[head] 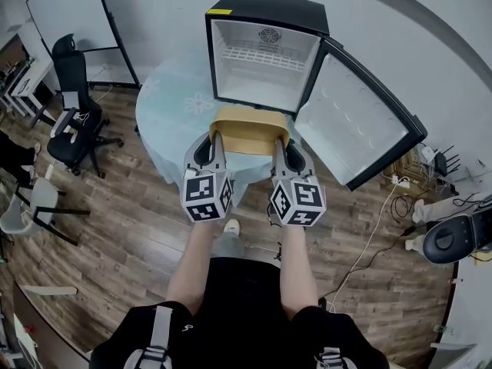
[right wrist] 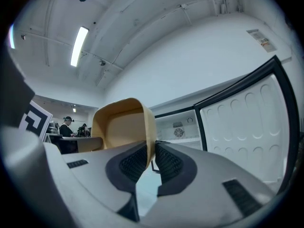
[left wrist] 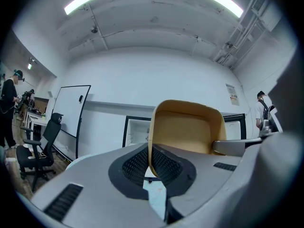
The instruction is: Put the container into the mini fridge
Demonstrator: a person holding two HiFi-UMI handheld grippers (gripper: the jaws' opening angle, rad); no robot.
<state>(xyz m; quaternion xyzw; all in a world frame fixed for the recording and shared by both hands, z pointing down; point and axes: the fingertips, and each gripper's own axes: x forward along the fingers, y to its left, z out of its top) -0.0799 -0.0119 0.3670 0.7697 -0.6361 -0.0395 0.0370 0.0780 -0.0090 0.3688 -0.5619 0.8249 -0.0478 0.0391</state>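
A tan rectangular container (head: 249, 130) hangs in the air between both grippers, just in front of the open mini fridge (head: 265, 60). My left gripper (head: 216, 138) is shut on the container's left wall (left wrist: 151, 141). My right gripper (head: 280, 142) is shut on its right wall (right wrist: 150, 137). The container's hollow inside (left wrist: 187, 127) faces both gripper cameras and holds nothing that I can see. The fridge stands on a round pale blue table (head: 173, 106), its white inside bare apart from a wire shelf (head: 261, 54). Its door (head: 354, 121) swings wide to the right.
A black office chair (head: 75, 106) stands left of the table, with a whiteboard (head: 65, 10) behind it. Cables and a power strip (head: 396, 181) lie on the wooden floor at right. People stand far off in the room (left wrist: 8, 110).
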